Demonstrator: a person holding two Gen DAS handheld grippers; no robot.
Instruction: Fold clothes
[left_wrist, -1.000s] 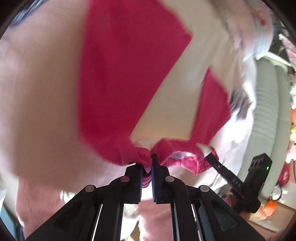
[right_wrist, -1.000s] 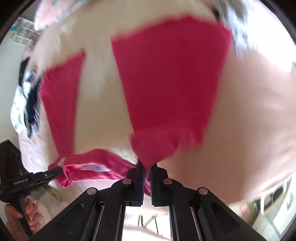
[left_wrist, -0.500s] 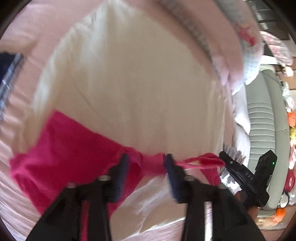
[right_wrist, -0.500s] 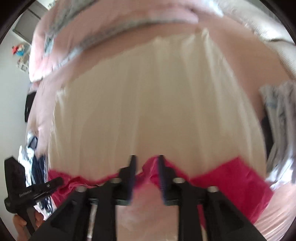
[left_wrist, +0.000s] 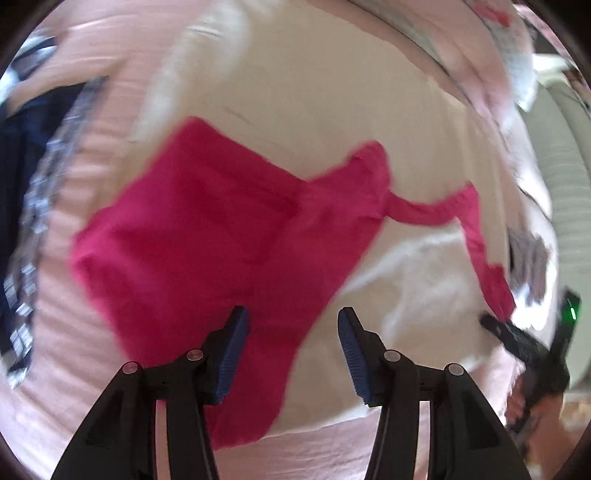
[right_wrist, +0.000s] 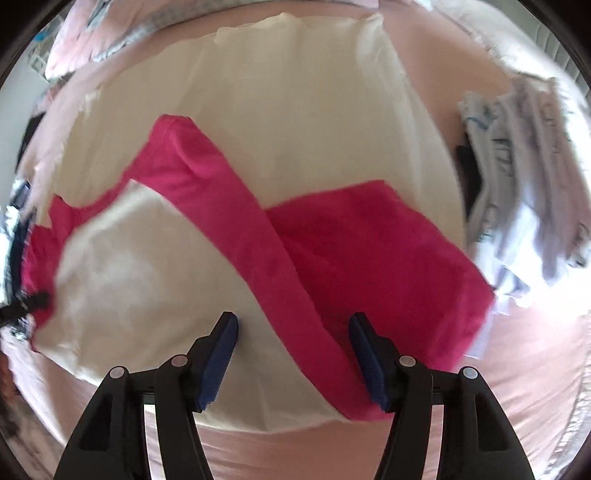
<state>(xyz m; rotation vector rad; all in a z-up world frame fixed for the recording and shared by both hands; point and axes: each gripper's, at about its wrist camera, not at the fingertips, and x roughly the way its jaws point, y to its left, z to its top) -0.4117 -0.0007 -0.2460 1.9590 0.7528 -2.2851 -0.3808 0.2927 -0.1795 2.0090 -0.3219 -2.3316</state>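
Note:
A magenta garment (left_wrist: 207, 240) lies loosely spread on a cream sheet (left_wrist: 314, 92) over a pink bed. My left gripper (left_wrist: 291, 321) hovers open just above the garment's near edge, holding nothing. A narrow part of the garment trails right toward the right gripper's black fingertip (left_wrist: 509, 332). In the right wrist view the magenta garment (right_wrist: 369, 251) shows a long band running from the far left to the front. My right gripper (right_wrist: 293, 325) is open over that band. The left gripper's tip (right_wrist: 26, 306) shows at the left edge by the garment's end.
Dark blue and checked clothes (left_wrist: 33, 192) lie on the left of the bed. A pile of pale clothes (right_wrist: 517, 184) sits on the right. A pink quilt (left_wrist: 480, 44) lies at the back, a grey ribbed cushion (left_wrist: 561, 177) beyond. A hand (left_wrist: 528, 406) holds the right gripper.
Both grippers were shut on the magenta garment, holding it up. They have since opened and let go, and the garment has dropped onto the cream sheet.

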